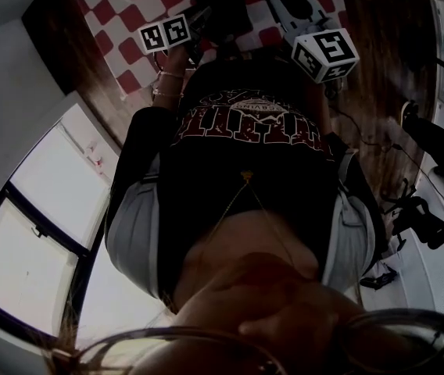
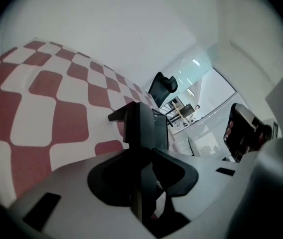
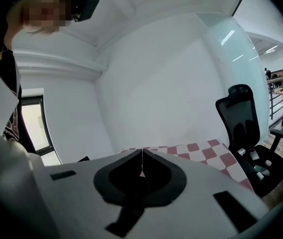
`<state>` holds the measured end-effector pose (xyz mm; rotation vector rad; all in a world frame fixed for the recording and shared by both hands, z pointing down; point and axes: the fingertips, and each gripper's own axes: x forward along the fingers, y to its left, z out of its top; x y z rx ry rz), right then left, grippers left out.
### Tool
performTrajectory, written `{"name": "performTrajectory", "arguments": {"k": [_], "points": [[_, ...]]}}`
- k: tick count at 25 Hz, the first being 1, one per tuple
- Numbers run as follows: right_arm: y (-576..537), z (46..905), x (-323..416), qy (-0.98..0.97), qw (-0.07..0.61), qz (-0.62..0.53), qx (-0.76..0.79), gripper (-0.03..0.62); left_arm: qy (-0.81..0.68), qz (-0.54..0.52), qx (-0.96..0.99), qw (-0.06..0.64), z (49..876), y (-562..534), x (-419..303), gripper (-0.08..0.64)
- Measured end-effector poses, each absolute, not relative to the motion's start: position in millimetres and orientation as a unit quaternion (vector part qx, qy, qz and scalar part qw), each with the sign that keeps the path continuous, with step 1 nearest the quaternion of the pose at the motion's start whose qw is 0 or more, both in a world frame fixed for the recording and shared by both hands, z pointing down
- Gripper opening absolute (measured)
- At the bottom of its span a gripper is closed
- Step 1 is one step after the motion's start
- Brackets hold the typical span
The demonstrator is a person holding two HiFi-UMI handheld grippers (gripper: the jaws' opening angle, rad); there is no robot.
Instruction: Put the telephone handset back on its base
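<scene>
Since the head view is dark and mostly filled by the person's own torso, this entry relies mainly on the two gripper views.

**Item:** telephone handset (image 2: 144, 123). A black, slab-sided piece standing directly between the jaws of the left gripper (image 2: 140, 153) and reaching just past their tips. It is probably the handset, though where it ends and the base begins cannot be separated here.

**Setting:** red-and-white checkered cloth (image 2: 37, 118), which lies under and ahead of the jaws.

**Left gripper:** jaws spread wide. The black piece sits in the gap, and the pads appear to stand clear of its sides rather than pressing on them.

**Right gripper** (image 3: 141, 156): jaws closed tip to tip with nothing between them. It is aimed over the cloth's far edge at a bare wall, with an office chair (image 3: 246, 128) to the right of the jaws.

**Handling, as judged:**
- It looks like rigid moulded plastic that is light and will not give under the pads.
- The smooth faces are likely to slip or twist if pinched near an end.
- It is sturdy enough, but easy to knock off its seat.
- The base may be light enough to skid on the cloth.

**Where to grip:** across the narrow middle of the handle, pads on the two flat sides and away from the bulkier ends.
</scene>
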<state>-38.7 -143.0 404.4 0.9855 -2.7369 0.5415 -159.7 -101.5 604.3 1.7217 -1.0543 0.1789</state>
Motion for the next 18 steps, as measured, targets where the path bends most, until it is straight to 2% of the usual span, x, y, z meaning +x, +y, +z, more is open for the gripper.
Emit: {"name": "performTrajectory", "arguments": {"k": [6, 18], "points": [[-143, 399, -40, -0.930, 0.080, 0.176, 0.313, 0.020, -0.469, 0.122, 0.721, 0.495, 603, -101, -161, 0.133], [-143, 396, -29, -0.937, 0.064, 0.173, 0.298, 0.020, -0.438, 0.105, 0.709, 0.543, 606, -88, -161, 0.149]]}}
